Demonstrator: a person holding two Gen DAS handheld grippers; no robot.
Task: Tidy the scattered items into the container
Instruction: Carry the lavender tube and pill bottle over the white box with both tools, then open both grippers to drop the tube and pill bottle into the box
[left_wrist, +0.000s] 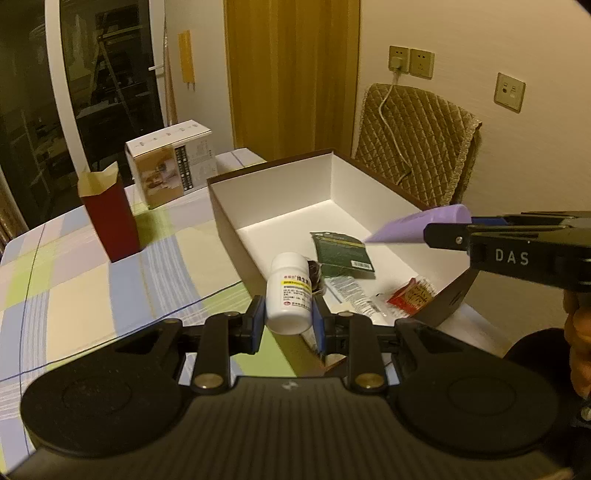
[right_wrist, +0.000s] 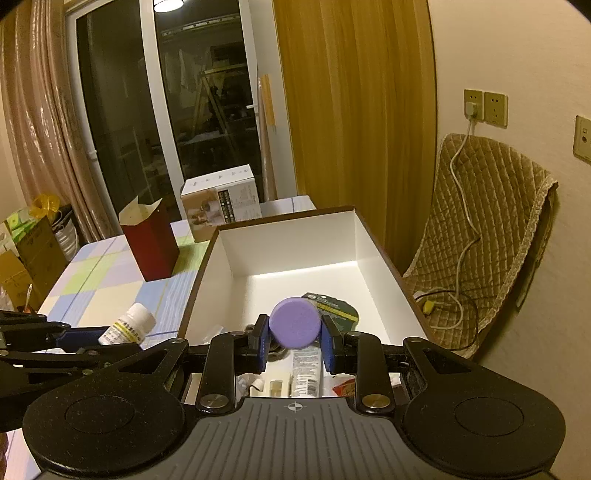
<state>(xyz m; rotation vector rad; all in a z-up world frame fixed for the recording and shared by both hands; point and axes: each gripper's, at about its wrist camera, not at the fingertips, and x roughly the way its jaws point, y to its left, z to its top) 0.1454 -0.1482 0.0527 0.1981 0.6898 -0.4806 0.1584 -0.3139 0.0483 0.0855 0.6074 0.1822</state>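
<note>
Container (left_wrist: 280, 206), a shallow brown-edged box with white inner walls, lies straight ahead of both claws on the table (left_wrist: 92, 266) with its long axis running away from them toward the far wall. The left claw (left_wrist: 289, 325) is closed on a white pill bottle (left_wrist: 290, 291), gripped near its base with the cap end pointing forward; in the left wrist view the bottle hangs about over the box's left rim, at the near corner, so it looks not quite inside yet. In the right wrist view the same bottle (right_wrist: 127, 328) shows just left of that rim. The right claw (right_wrist: 294, 339) is clamped on a purple tube (right_wrist: 294, 326), cap end forward, and from its own camera it sits above the near half of the box floor; seen from the left, the tube (left_wrist: 417, 225) points inward over the right rim.

My reading: the right hand is the better placed to let go, while the left one needs a short shift rightward across the rim first.

Inside, the near end is crowded: a dark green packet (left_wrist: 341, 253), a white tube (right_wrist: 306, 369) lying lengthwise and a red sachet (left_wrist: 410, 297). The far half of the floor is bare, so there is room ahead. A red carton (left_wrist: 110, 218) and a printed box (left_wrist: 171, 166) stand well apart on the left, clear of either path.
</note>
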